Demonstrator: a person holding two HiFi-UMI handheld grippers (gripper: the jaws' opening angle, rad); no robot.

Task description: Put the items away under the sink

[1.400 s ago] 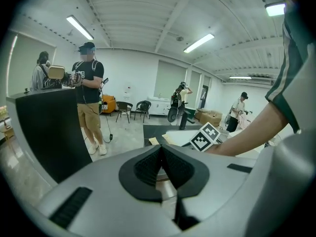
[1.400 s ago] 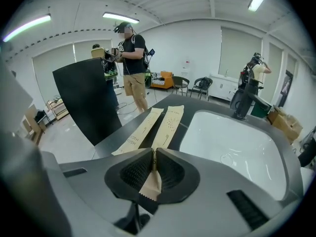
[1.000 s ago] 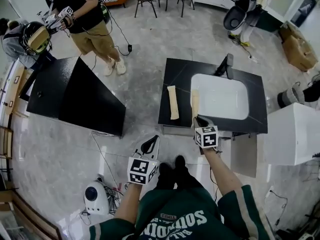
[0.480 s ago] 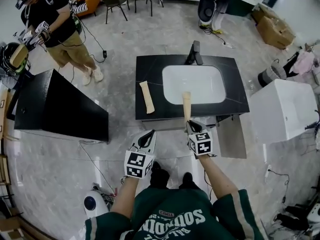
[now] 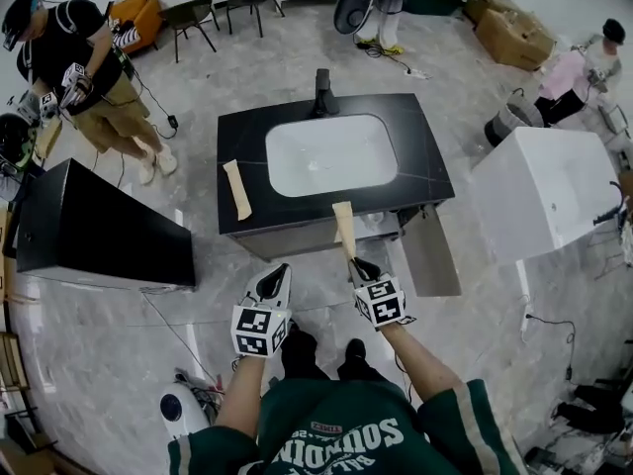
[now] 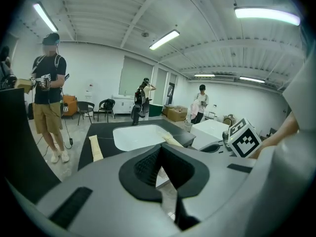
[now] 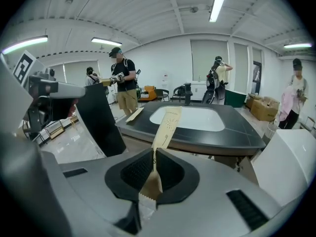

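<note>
Two tan paper packets. The held packet is pinched at its near end by the right gripper, off the surface, its far end at the black counter's front edge below the sink. The second packet lies flat on the counter, left of the sink. The left gripper has its jaws pressed together, empty, over the floor. The cabinet door stands open.

Head view looks steeply down; both gripper views share the sink counter
</note>
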